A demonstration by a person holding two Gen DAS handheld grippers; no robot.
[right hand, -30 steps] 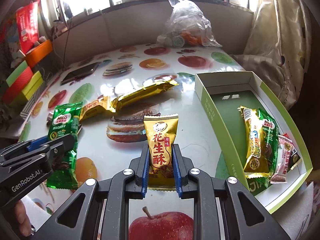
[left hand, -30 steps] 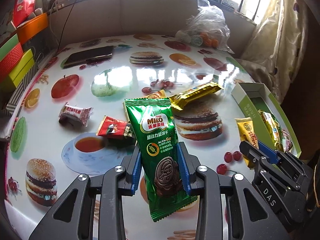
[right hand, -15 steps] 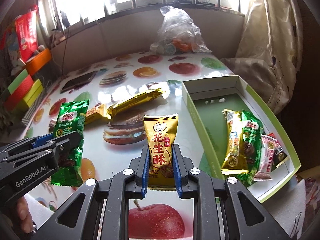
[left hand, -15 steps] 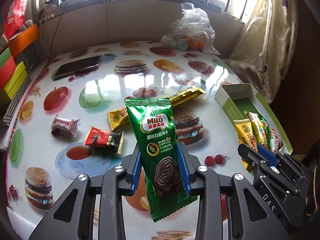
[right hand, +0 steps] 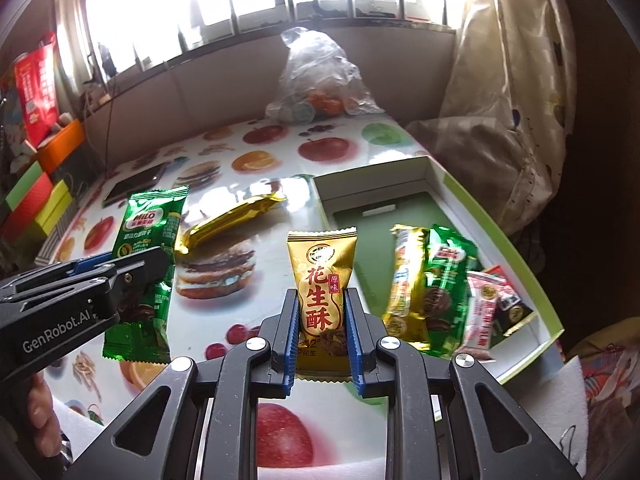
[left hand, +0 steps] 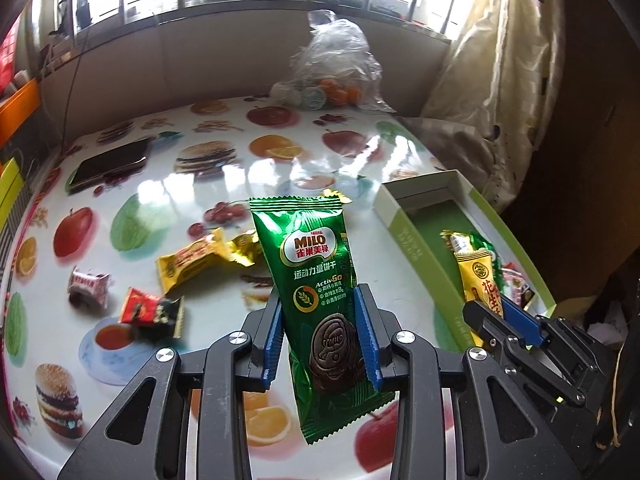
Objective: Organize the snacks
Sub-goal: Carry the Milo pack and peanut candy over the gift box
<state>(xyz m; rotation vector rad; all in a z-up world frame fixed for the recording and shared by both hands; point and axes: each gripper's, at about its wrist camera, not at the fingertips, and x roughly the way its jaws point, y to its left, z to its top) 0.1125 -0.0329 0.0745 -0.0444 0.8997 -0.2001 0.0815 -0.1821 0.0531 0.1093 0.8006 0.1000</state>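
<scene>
Left wrist view: the left gripper point(left hand: 322, 342) pinches a green Milo pack point(left hand: 318, 280) between its blue pads, the pack standing upright above the table point(left hand: 168, 184). On the table lie a yellow snack point(left hand: 194, 260), a red-black candy point(left hand: 152, 312), a white-red candy point(left hand: 90, 284) and a phone point(left hand: 108, 164). At right, the right gripper point(left hand: 490, 308) holds a yellow peanut pack point(left hand: 478, 280) over the near end of the green box point(left hand: 416, 248). Right wrist view: the right gripper point(right hand: 322, 330) clamps the peanut pack point(right hand: 322, 292) upright between its pads, just beside the box point(right hand: 500, 232), which holds a gold pack point(right hand: 408, 284), a second Milo pack point(right hand: 446, 288) and a pink pack point(right hand: 482, 312). At left, the left gripper point(right hand: 132, 276) carries the Milo pack point(right hand: 150, 232). A gold bar point(right hand: 232, 216) lies on the table point(right hand: 272, 160); a plastic bag point(right hand: 316, 80) sits at the far edge.
</scene>
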